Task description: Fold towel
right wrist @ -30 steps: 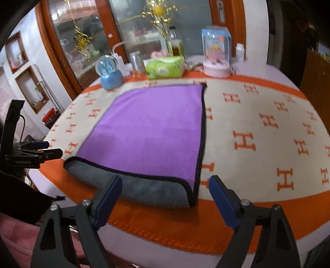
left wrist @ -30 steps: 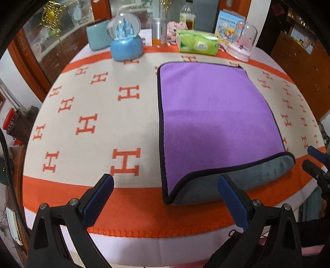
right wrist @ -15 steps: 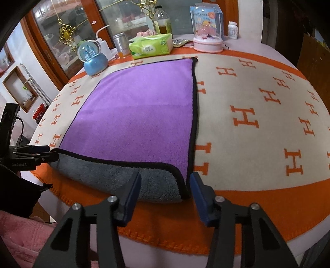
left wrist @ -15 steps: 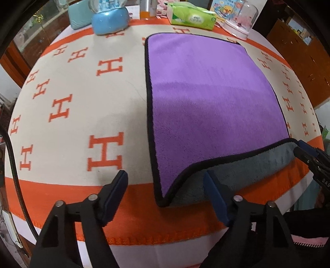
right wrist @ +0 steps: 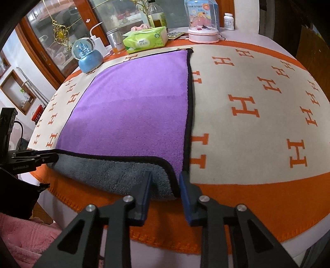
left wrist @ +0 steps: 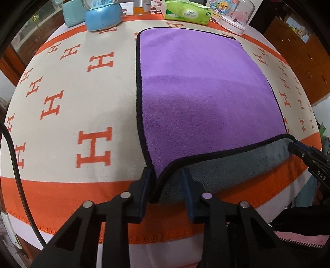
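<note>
Purple on its upper face and grey beneath, the towel lies spread on the bench, which is covered by a cream cloth with orange H motifs and an orange border. The towel's near edge is turned up, showing the grey underside and the black piping. Left gripper: its jaws straddle the near left corner of the towel, narrowly apart, with the corner between them; whether the pads press the fabric cannot be told. Right gripper: its jaws straddle the near right corner in the same way, narrowly apart around the curled black hem; firm contact likewise cannot be told. In each wrist view the other gripper appears at the opposite end of the raised edge, its tips at the towel's corner. Along the far side of the bench stand a blue snow globe, a green tissue pack, a pink-based glass dome, a metal can, a bottle and a small white pill bottle, all well apart from the towel's near edge
</note>
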`<state>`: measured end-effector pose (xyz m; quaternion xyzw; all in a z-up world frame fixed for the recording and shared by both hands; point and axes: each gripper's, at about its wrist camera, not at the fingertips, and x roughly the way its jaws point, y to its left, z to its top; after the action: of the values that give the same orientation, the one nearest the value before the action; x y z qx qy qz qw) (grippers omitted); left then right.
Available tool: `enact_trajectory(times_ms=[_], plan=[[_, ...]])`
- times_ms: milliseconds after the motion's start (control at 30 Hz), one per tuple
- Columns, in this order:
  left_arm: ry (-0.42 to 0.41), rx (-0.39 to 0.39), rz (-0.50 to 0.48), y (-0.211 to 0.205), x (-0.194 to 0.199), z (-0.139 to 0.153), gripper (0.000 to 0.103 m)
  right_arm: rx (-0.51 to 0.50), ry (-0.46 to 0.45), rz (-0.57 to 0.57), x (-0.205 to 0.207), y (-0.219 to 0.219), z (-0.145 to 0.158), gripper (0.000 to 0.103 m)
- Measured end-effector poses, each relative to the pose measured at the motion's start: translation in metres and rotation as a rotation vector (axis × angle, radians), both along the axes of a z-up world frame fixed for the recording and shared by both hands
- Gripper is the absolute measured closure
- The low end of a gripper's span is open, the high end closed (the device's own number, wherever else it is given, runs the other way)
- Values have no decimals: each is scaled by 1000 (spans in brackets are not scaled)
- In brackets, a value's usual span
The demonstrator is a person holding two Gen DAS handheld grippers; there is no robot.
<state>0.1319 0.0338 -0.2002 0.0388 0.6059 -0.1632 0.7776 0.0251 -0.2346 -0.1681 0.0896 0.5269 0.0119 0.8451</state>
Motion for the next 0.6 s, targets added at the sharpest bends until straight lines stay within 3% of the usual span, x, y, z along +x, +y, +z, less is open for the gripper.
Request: enact_trajectory(times_ms=[167,367,600], plan=[[-10,1,-1,-2,-4,2,92,-4,-2,-1,-1,-1,1,91],[-10,13,2,0,-6,3,95,-5,-1,12,-1,1,1,98],[-11,19,7,-2,-7,6,96,-7,-5,25,-1,1,2,99]])
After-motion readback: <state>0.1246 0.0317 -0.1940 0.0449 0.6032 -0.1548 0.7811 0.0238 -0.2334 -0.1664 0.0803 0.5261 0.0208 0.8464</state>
